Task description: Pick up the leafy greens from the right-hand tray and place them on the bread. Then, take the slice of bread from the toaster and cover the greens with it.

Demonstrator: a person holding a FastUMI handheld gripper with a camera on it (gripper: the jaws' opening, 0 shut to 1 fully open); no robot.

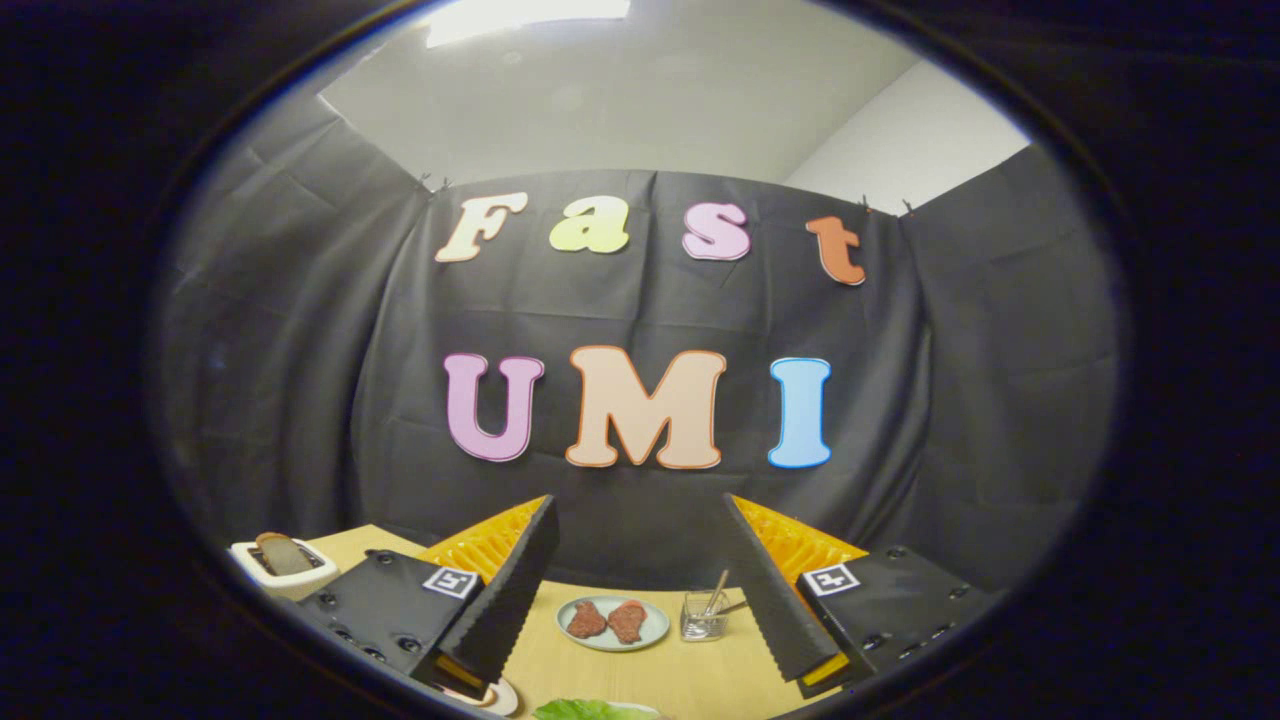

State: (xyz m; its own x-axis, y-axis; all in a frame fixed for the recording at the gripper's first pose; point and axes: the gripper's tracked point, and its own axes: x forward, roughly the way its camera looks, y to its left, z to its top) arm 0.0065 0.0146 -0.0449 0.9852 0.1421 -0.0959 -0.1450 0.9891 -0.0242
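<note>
A black cloth wall (640, 330) hangs across the back of the booth, with a pale ceiling above it. Below it runs a light wooden table (690, 670), seen between and beyond the gripper's two fingers. The gripper (640, 585) is held above the table with its fingers spread wide apart, and nothing is clasped between them; each finger carries a square marker on its body. Beyond the left finger, at the table's far left corner, stands a white toaster (275, 565) with a slice of bread (280, 552) sticking up out of its slot. Between the fingers and ahead of them sits a small pale blue plate (655, 630) holding two reddish-brown meat pieces (608, 620) side by side. Just beside the plate, close to the right finger, is a clear glass cup (703, 615) with a thin utensil leaning in it. The leafy greens (585, 710) lie on the table nearest the camera, below the gap between the fingers, apart from both of them. A rim of another plate (500, 697) peeks out under the left finger's tip; what lies on it cannot be told.
</note>
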